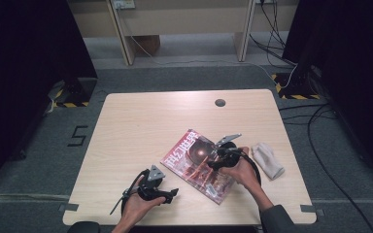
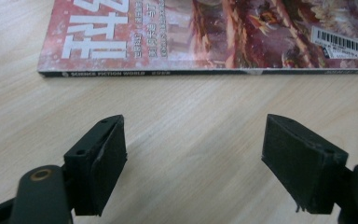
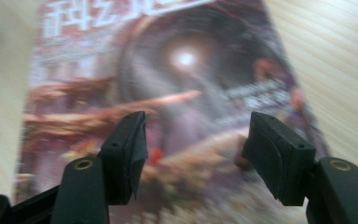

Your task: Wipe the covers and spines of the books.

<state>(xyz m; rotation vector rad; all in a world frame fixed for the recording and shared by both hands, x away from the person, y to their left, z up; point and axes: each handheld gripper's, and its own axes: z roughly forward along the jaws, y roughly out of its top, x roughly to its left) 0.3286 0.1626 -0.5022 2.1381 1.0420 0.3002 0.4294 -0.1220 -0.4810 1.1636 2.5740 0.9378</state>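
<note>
Forearms enter from the near edge of the wooden table [image 1: 126, 121], each hand carrying a black two-jaw gripper. Nearest, the left gripper [image 1: 171, 193] lies low over bare wood just short of the magazine's [image 1: 199, 162] spine side; in the left gripper view its jaws stand spread wide with nothing between them, only tabletop, and the magazine [image 2: 205, 32] lies a little beyond, its dark spine reading "SCIENCE FICTION WORLD" and a barcode label at one corner. Farther in, the right gripper [image 1: 212, 162] hovers over the magazine's cover, the hand [image 1: 243, 170] behind it at the magazine's right edge. The right gripper view, blurred, looks down on the cover [image 3: 177, 93] with its glowing round motif; the jaws are parted above the page and pinch nothing. The magazine lies flat and closed, turned at an angle, right of the table's middle. Just right of the magazine, apart from it, lies a crumpled beige cloth [image 1: 267, 160]. Beyond the magazine, near the far edge, is a round cable hole [image 1: 220, 102].
</note>
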